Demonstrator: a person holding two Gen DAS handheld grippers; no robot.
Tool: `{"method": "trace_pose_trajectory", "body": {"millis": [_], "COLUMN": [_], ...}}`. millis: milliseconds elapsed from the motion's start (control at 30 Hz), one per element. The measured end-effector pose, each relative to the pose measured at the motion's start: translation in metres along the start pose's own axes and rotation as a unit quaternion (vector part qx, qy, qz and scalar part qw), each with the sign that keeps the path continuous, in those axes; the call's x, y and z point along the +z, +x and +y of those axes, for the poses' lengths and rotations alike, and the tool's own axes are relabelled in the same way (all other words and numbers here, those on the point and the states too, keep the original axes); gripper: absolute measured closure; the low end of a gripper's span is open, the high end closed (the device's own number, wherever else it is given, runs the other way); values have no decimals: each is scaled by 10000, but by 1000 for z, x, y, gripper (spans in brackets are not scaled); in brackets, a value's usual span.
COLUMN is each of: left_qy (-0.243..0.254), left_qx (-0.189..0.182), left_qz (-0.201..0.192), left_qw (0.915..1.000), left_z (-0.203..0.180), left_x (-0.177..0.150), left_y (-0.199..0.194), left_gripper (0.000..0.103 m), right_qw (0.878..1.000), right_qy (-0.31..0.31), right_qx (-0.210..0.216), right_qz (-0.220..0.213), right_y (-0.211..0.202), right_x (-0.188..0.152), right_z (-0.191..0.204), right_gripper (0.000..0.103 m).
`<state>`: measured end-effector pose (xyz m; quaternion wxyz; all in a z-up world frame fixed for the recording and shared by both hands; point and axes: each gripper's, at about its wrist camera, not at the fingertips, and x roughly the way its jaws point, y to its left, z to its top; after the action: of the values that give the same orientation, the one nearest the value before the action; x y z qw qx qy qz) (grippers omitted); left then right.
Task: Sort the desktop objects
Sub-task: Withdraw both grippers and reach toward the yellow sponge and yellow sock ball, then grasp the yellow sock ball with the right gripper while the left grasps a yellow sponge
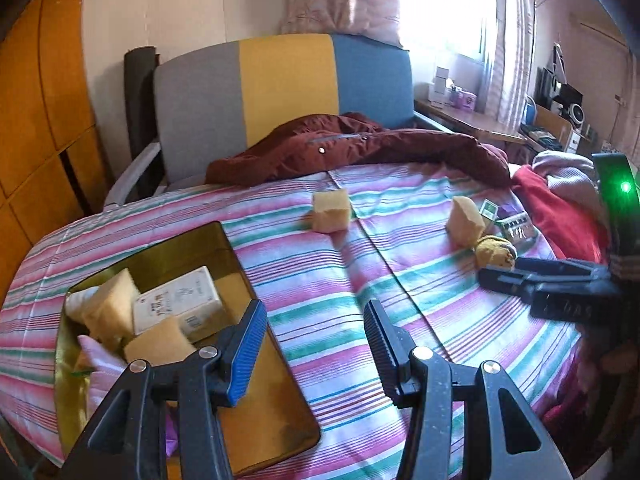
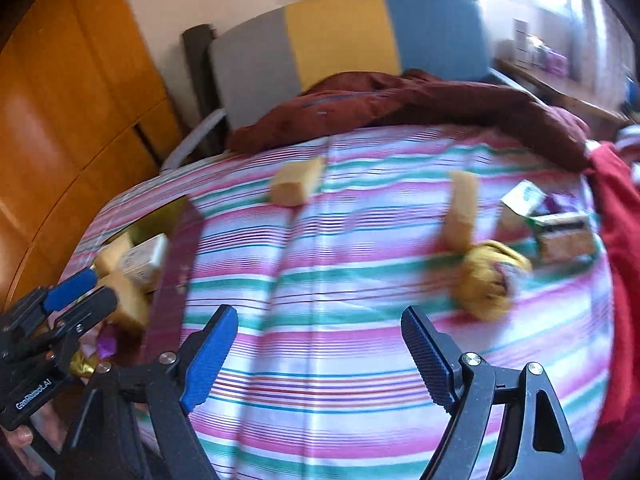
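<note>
1. Left gripper point(image 1: 316, 344) released, empty, over the right rim of the gold tin point(image 1: 256, 276); right gripper point(image 2: 316, 356) released, empty, above the striped cloth point(image 2: 340, 280).
2. Tin holds 3 sponges and a white box point(image 1: 178, 304).
3. Loose on the cloth: sponge point(image 1: 330, 210), sponge point(image 1: 466, 220), mustard fabric ball point(image 2: 486, 278) just beside it, small cartons point(image 2: 560, 232) near.
4. Maroon jacket point(image 1: 340, 148) behind; grey/yellow/blue chair point(image 1: 280, 84), wood cabinets point(image 1: 36, 112).
5. Left gripper body reads "GenRobot.AI"; box text illegible.
</note>
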<state>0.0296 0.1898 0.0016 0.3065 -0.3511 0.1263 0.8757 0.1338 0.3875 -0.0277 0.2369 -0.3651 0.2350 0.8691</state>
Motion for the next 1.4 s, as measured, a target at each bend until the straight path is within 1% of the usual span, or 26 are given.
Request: {"method": "trace_pose_trajectory", "body": {"millis": [233, 367, 467, 600, 800, 867, 900, 967, 1033, 1267, 1400], "left_qy": [51, 72, 90, 106, 97, 87, 87, 99, 94, 5, -27], "left_qx": [-128, -171, -208, -247, -292, -332, -359, -415, -490, -898, -1016], "left_qz": [143, 215, 264, 348, 466, 493, 510, 541, 592, 825, 878], "left_qw": [9998, 9996, 9994, 9990, 9984, 9982, 9980, 9976, 9970, 9925, 9909], "left_z": [-9, -12, -14, -17, -21, -23, -25, -30, -36, -62, -74], "left_x": [-1, -1, -1, -2, 1, 4, 5, 8, 11, 27, 37], "left_y": [11, 15, 19, 24, 33, 36, 38, 43, 49, 72, 84], "left_gripper": [52, 52, 52, 52, 52, 52, 52, 52, 52, 52, 52], "right_qw": [9977, 9949, 9940, 9929, 9918, 9906, 9902, 9878, 9888, 9907, 9902], "right_qy": [588, 896, 894, 892, 652, 572, 562, 487, 452, 463, 498], "right_qx": [-327, -445, -560, -596, -783, -918, -925, -1112, -1079, -1007, -1041], "right_qz": [42, 140, 298, 512, 774, 841, 887, 976, 930, 790, 781], "right_y": [-14, -13, -3, 16, 48, 58, 62, 69, 68, 59, 56], "right_x": [2, 7, 14, 20, 29, 29, 28, 26, 27, 28, 28], "right_z": [-56, -82, -91, -100, -108, -110, -111, -113, -114, -116, -118], "right_gripper": [19, 19, 18, 16, 16, 28, 41, 51, 57, 59, 59]}}
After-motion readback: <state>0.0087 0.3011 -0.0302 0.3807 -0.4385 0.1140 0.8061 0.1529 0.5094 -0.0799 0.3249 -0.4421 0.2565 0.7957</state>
